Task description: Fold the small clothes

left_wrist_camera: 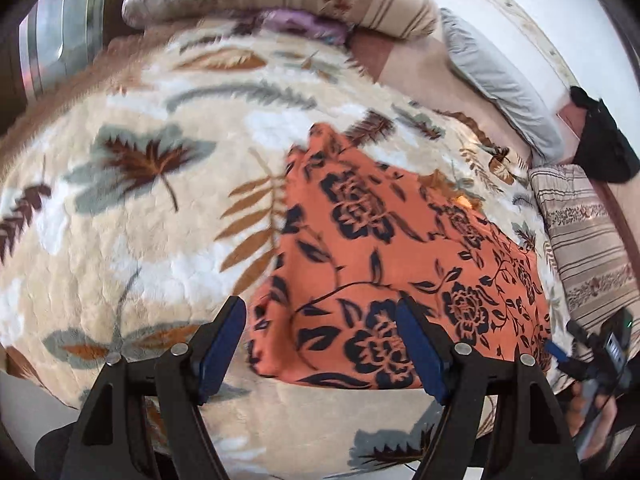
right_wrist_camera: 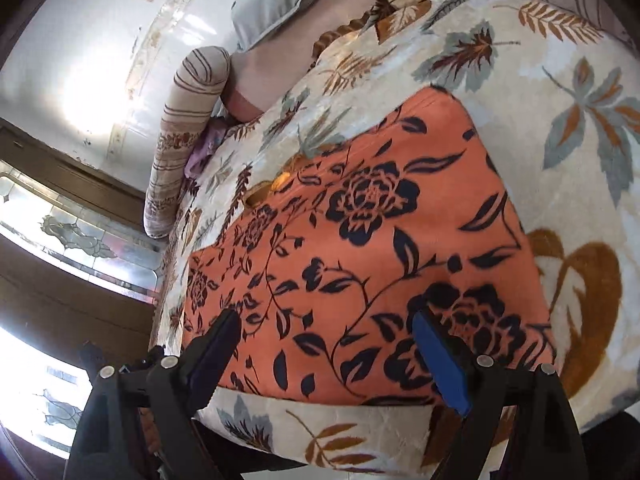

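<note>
Orange floral garment point(left_wrist_camera: 400, 256) lies flat on the leaf-print blanket point(left_wrist_camera: 140, 240), partly folded by the look of its compact, roughly rectangular outline. Left gripper point(left_wrist_camera: 320, 344): fingers wide apart, nothing between them; the garment's near-left corner sits in the gap ahead of the fingertips, and the right-hand blue pad point(left_wrist_camera: 420, 352) overlaps the near hem in the picture. Whether it touches cloth cannot be told, as the view is motion-blurred. Right gripper point(right_wrist_camera: 324, 356): fingers likewise spread and empty, both tips over the near part of the garment point(right_wrist_camera: 360, 248), the near hem running just below them across the gap. In the left wrist view the right gripper shows only as a dark edge far out beyond the right finger. Striped bolster point(left_wrist_camera: 280, 0) and grey pillow point(left_wrist_camera: 500, 80) lie far beyond the fingertips, well apart from the work. Judgement: the step in hand is the approach for the next fold; neither tool has a hold yet. Next move calls for each gripper to come down onto its own near corner of the hem, pinch the garment's layers without catching the plush blanket, then carry the edge away from the fingers toward the far end, both sides level so the fold stays square.
</note>
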`<control>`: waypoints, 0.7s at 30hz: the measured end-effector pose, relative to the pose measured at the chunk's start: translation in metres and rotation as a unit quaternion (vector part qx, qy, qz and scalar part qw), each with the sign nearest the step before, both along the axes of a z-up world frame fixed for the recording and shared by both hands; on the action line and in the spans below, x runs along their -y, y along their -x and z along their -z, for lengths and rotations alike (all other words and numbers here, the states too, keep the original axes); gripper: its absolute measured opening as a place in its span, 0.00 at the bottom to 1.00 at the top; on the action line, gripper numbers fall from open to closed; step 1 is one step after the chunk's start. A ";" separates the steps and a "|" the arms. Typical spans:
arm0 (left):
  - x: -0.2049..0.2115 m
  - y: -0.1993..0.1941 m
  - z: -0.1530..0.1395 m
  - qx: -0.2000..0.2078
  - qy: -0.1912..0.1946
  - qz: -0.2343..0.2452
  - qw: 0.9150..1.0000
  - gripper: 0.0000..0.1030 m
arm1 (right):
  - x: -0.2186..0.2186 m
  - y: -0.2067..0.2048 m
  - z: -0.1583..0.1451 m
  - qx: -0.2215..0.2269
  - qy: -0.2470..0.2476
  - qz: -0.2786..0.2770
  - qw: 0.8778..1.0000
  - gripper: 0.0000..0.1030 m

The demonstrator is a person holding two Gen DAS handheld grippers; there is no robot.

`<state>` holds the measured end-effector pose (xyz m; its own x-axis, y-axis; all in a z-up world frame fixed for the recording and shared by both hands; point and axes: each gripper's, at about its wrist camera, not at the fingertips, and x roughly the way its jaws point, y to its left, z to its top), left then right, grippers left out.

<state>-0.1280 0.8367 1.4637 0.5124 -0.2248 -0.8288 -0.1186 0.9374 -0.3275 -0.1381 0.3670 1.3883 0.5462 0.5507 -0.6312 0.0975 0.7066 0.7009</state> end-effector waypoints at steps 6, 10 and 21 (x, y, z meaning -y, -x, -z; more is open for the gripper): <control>-0.012 -0.008 0.017 -0.051 0.024 -0.005 0.998 0.47 | -0.005 0.002 0.015 -0.012 -0.007 0.010 1.000 0.87; -0.012 -0.011 0.026 -0.069 0.007 -0.006 0.998 0.08 | -0.002 0.002 0.019 -0.014 -0.008 0.013 1.000 0.87; -0.010 0.015 0.035 -0.064 -0.011 -0.028 0.998 0.09 | 0.001 0.003 0.021 -0.012 -0.002 0.004 1.000 0.87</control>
<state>-0.1433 0.8472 1.4290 0.4133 -0.1800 -0.8926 -0.2096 0.9351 -0.2856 -0.1410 0.3656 1.3672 0.5360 0.5489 -0.6414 0.1205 0.7023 0.7016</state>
